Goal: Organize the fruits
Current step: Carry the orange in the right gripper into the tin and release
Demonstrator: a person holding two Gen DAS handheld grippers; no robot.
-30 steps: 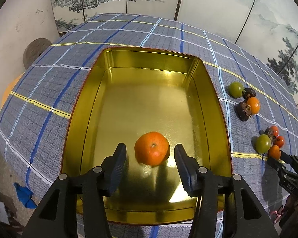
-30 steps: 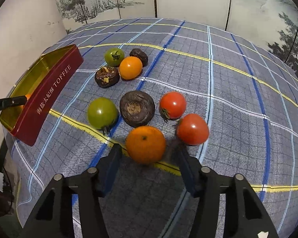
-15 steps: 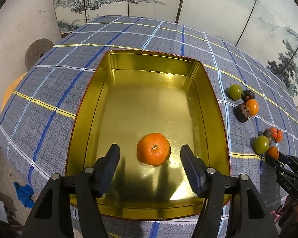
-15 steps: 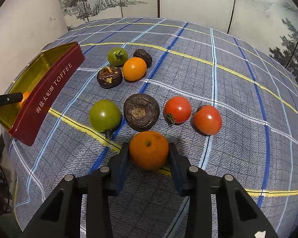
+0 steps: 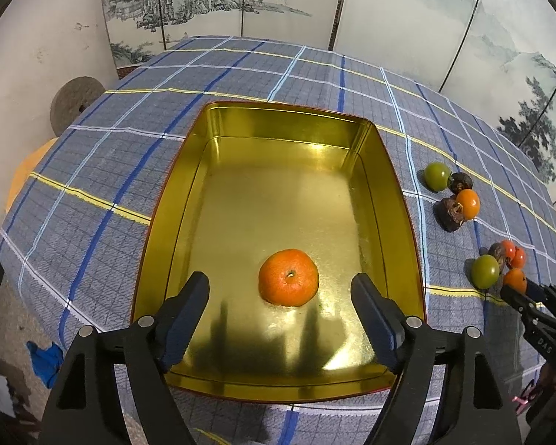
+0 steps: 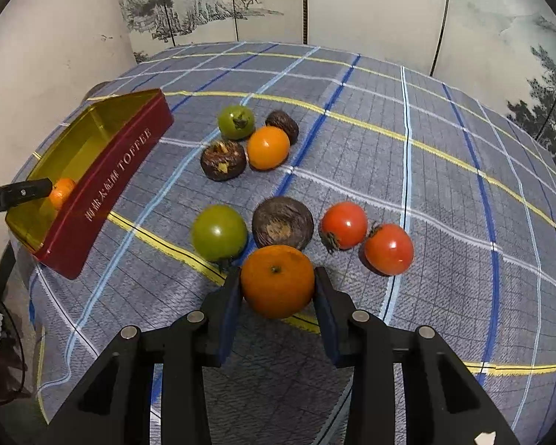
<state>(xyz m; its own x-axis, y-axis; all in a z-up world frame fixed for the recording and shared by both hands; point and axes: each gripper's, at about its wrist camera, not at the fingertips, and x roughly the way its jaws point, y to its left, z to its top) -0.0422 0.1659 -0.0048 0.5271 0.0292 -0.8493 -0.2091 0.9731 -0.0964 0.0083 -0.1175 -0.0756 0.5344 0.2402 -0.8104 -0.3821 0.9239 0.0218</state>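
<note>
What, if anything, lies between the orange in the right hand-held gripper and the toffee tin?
Only the green tomato sits near that path, left of the held orange; past it, bare tablecloth reaches the toffee tin. Lifting clears it.

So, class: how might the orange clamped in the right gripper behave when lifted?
The orange looks round, so it could roll if released. Its dimpled skin probably grips the right gripper pads well. Both pads meet it at its widest part, so it likely lifts steadily.

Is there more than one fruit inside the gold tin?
No, the gold rectangular tin holds only one round orange mandarin.
</note>
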